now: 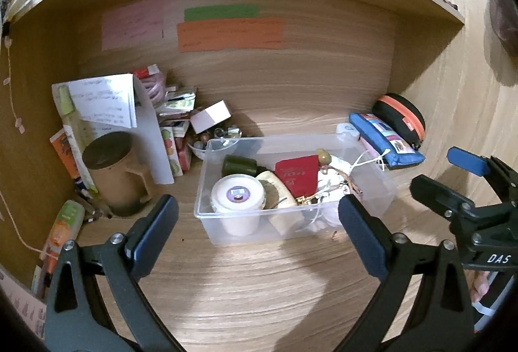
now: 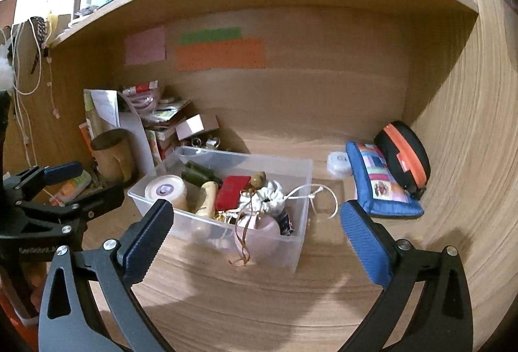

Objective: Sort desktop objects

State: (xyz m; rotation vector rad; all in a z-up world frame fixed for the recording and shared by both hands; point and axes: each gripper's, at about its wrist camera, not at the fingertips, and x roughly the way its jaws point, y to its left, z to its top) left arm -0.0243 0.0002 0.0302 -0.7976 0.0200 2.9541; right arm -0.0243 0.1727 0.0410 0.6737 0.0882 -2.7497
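- One clear bin [image 1: 372, 187] on the desk [image 1: 242, 287], mid-alcove, ahead of both grippers.
- In bin: one white tub [image 1: 238, 193], one red pouch [image 1: 299, 175], one green roll [image 1: 239, 164], one white drawstring bag [image 2: 270, 198]; more beneath, too tangled to count.
- Right of bin: two pouches, one blue [image 2: 382, 187], one black-orange [image 2: 404, 154].
- Three paper notes [image 1: 230, 34] on back wall.
- Left gripper [image 1: 259, 232]: jaws wide, empty.
- Right gripper [image 2: 255, 238]: jaws wide, empty.
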